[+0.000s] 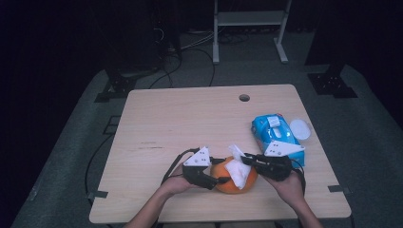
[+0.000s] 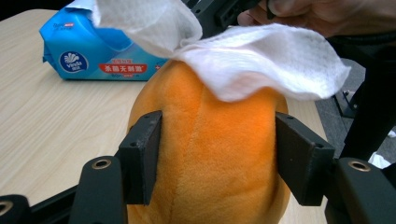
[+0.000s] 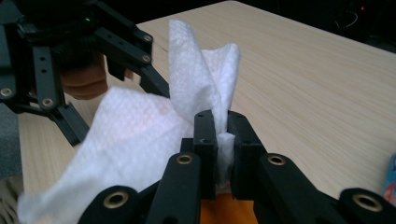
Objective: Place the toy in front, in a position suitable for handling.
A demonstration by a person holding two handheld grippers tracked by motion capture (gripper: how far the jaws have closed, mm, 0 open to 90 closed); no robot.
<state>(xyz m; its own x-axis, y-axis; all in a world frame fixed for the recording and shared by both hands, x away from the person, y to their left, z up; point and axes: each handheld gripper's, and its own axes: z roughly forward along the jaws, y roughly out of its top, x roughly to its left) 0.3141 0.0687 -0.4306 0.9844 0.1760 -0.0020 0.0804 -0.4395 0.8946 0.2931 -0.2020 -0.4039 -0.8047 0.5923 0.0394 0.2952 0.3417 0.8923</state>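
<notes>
plush orange (image 2: 210, 154) squashing softly between left fingers (image 2: 140, 154), best held mid-body | right gripper (image 3: 223, 140) pinching flimsy wipe (image 3: 140, 144) | desk (image 1: 190, 118)

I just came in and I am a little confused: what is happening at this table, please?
A person is wiping an orange plush toy near the front edge of the table. The left gripper clamps the toy from both sides. The right gripper pinches a white wipe, which lies draped over the top of the toy. A blue pack of wipes lies to the right.
</notes>
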